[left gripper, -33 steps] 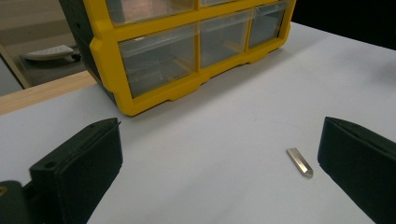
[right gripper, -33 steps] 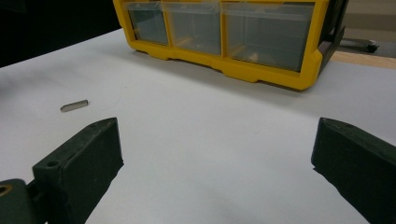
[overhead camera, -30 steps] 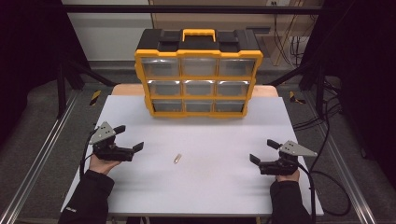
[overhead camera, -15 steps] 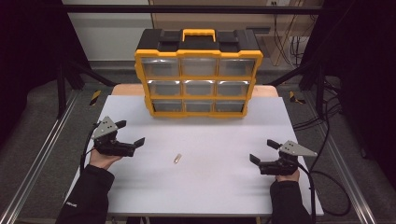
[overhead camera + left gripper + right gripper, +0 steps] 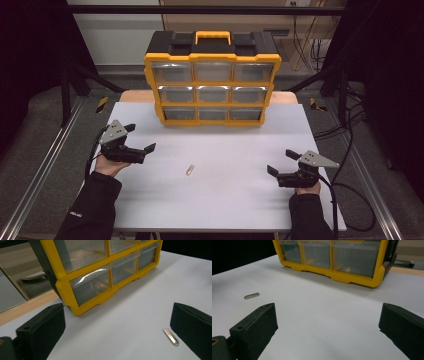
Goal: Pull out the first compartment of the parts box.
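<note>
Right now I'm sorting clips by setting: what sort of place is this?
Probably a lab or workshop recording bench: a bare white table inside a dark metal frame, loose cables behind, and a yellow drawer organizer.

A lab test bench: white table [image 5: 225, 200] inside a dark metal frame [image 5: 200, 9], cables [image 5: 350, 125] alongside.

Worktop [image 5: 225, 200]: white and flat, with a wooden strip [image 5: 132, 96] along its far edge.
Organiser [image 5: 212, 80]: yellow frame, black top, yellow handle, nine clear drawers in three rows, upright at the far middle.
Floor [image 5: 40, 115]: grey, with black frame legs and cables [image 5: 350, 125] at right.
</note>
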Demonstrator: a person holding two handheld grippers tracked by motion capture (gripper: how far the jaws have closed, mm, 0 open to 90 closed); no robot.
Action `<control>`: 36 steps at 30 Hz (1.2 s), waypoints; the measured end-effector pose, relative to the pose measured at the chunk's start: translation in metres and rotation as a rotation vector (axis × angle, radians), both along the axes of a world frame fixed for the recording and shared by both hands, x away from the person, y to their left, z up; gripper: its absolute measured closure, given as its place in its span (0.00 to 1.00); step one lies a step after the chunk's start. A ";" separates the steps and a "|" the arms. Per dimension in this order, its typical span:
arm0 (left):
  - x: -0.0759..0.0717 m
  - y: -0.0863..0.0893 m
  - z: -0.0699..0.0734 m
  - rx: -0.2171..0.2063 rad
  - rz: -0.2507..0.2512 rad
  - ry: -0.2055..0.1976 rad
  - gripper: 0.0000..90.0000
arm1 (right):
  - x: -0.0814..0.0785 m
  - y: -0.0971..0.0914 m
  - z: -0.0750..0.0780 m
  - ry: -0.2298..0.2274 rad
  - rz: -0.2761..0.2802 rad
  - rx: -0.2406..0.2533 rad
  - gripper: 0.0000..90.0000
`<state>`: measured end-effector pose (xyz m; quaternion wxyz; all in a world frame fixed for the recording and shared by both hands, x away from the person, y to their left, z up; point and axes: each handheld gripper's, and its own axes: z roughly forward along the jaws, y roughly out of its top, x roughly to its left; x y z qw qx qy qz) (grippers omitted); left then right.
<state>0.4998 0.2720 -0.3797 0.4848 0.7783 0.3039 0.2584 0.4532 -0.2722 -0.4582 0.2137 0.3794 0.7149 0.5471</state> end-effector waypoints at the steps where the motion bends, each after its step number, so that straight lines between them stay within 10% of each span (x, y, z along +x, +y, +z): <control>1: 0.000 0.000 0.001 0.000 -0.003 -0.001 0.00 | 0.000 0.000 0.000 -0.001 0.000 0.000 0.02; 36: 0.020 -0.017 0.036 0.118 -0.033 -0.089 0.00 | 0.000 0.000 0.000 -0.002 0.001 0.000 0.02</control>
